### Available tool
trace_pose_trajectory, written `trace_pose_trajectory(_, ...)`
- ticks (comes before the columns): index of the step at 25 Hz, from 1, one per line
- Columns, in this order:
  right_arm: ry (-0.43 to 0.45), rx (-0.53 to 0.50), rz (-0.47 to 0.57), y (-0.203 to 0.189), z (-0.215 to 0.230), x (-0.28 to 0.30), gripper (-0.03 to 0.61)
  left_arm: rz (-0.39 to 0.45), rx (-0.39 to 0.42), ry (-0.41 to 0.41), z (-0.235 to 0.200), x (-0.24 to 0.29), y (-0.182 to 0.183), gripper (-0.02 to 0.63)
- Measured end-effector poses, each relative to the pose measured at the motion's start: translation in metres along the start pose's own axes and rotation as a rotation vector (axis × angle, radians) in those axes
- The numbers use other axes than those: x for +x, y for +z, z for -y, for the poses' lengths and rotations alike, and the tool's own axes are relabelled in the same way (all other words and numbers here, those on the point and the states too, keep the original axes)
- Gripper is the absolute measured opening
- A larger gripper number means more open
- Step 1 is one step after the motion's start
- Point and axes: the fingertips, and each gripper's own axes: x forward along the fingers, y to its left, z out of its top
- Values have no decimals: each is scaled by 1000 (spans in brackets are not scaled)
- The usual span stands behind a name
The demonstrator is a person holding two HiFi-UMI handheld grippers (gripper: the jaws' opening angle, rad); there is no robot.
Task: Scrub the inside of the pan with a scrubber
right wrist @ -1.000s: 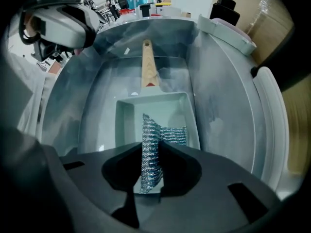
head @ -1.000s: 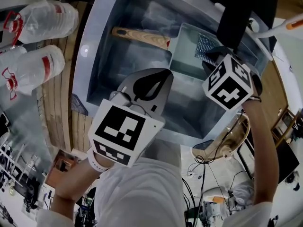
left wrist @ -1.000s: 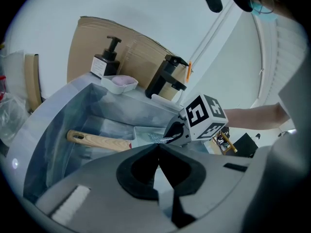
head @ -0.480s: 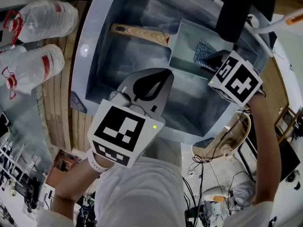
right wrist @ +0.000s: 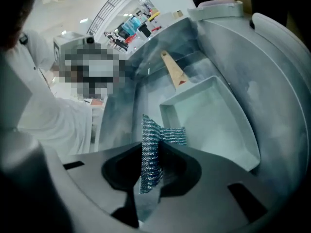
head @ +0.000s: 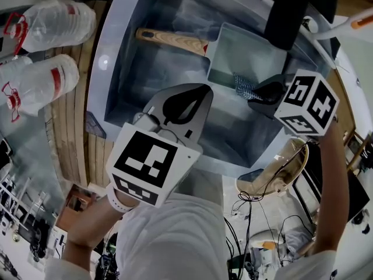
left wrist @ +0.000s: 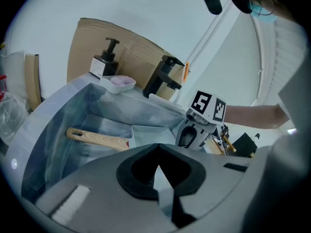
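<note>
Silvery mesh scrubber (right wrist: 149,159) is pinched in the right tool (head: 257,92), over the square pan (right wrist: 214,115) lying in the sink (head: 134,69). Left tool (left wrist: 158,150) hangs closed, empty.

The head view looks steeply down into the sink (head: 108,63). Each gripper view looks along its own jaws, low and near; all three share the pan (head: 240,46).
</note>
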Motion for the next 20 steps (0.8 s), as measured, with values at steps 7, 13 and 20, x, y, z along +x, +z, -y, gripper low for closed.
trace_pose_trajectory(7, -11, 63, 70, 9, 12, -16, 63, -7, 7, -8, 4, 1, -3, 5)
trace_pose_trajectory(13, -84, 97, 12, -2, 19, -20, 63, -3, 7, -7, 5, 1, -2, 5)
trace_pose_trajectory(20, -216, -130, -156, -19, 13, -24, 63, 0, 5, -1, 0, -1, 0, 5)
